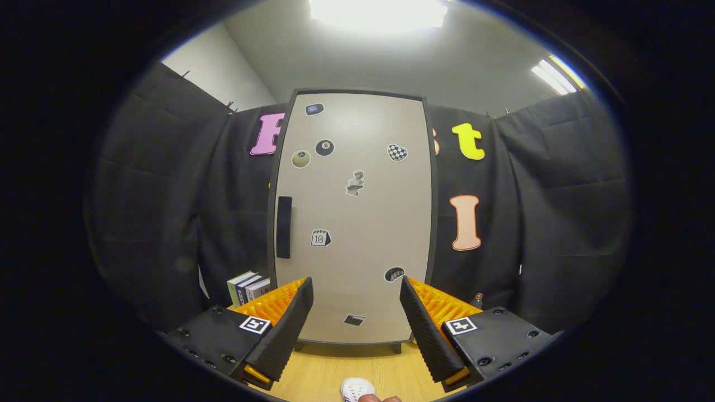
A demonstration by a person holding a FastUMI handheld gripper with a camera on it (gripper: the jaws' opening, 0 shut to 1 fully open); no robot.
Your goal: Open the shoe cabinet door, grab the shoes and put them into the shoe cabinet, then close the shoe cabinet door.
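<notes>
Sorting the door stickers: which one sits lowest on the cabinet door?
The small dark sticker near the door's bottom edge, between the open hand-held gripper's fingers, below the oval one.

Beige cabinet door (357,223), seemingly white shoe (356,387)

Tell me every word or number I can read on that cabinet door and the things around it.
"10": on the calendar sticker on the shoe cabinet door.
Black ball sticker: number too blurred to read.
Book spines: too small to read.
The gripper has its jaws open, facing the door.
</notes>
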